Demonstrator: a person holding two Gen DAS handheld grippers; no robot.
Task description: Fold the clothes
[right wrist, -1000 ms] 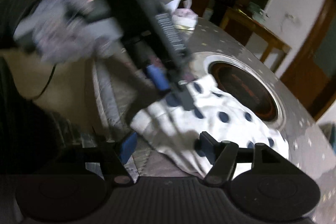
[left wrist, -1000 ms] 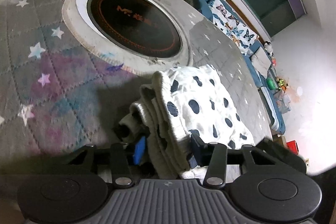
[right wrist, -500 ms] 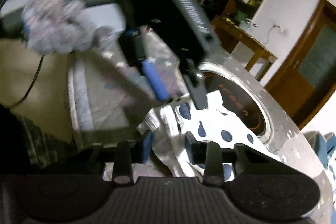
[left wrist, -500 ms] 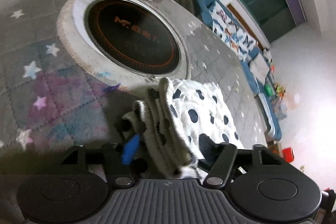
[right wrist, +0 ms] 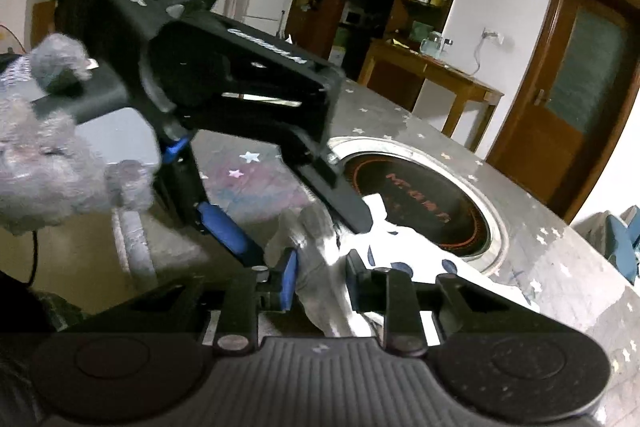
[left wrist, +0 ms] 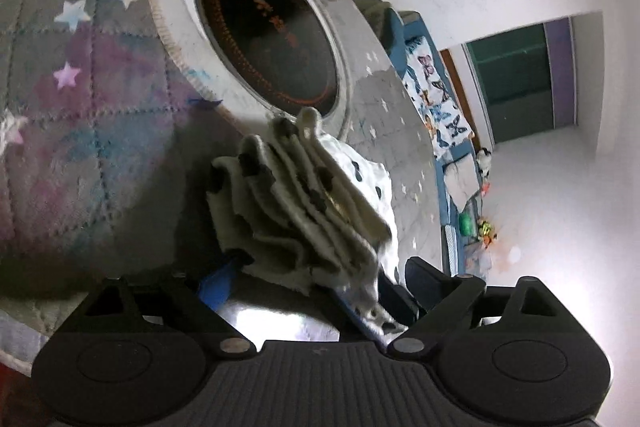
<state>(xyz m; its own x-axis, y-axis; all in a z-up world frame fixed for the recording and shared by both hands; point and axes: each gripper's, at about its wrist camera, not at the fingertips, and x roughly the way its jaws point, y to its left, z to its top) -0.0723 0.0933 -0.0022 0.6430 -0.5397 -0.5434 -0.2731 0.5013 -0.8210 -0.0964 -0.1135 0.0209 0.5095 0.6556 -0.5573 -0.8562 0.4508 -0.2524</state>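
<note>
A white garment with dark blue dots (left wrist: 304,203) is bunched in thick folds on a grey star-patterned table cover (left wrist: 80,115). My left gripper (left wrist: 308,287) has its jaws on either side of the bunched folds and grips them. In the right wrist view the same garment (right wrist: 320,251) sits between my right gripper's (right wrist: 320,279) blue-padded fingers, which are closed on its edge. The left gripper's black body (right wrist: 240,83) hangs just above and left of it, held by a grey-gloved hand (right wrist: 48,155).
A round black induction hob with a white rim (left wrist: 264,31) is set into the table just beyond the garment. A blue butterfly-print sofa (left wrist: 436,107) stands past the table. A wooden side table (right wrist: 432,75) and door (right wrist: 572,87) are at the back.
The left gripper has lifted and tilted with the bunched folds. The right gripper has moved in and closed from open onto the garment's edge, close under the left gripper.
</note>
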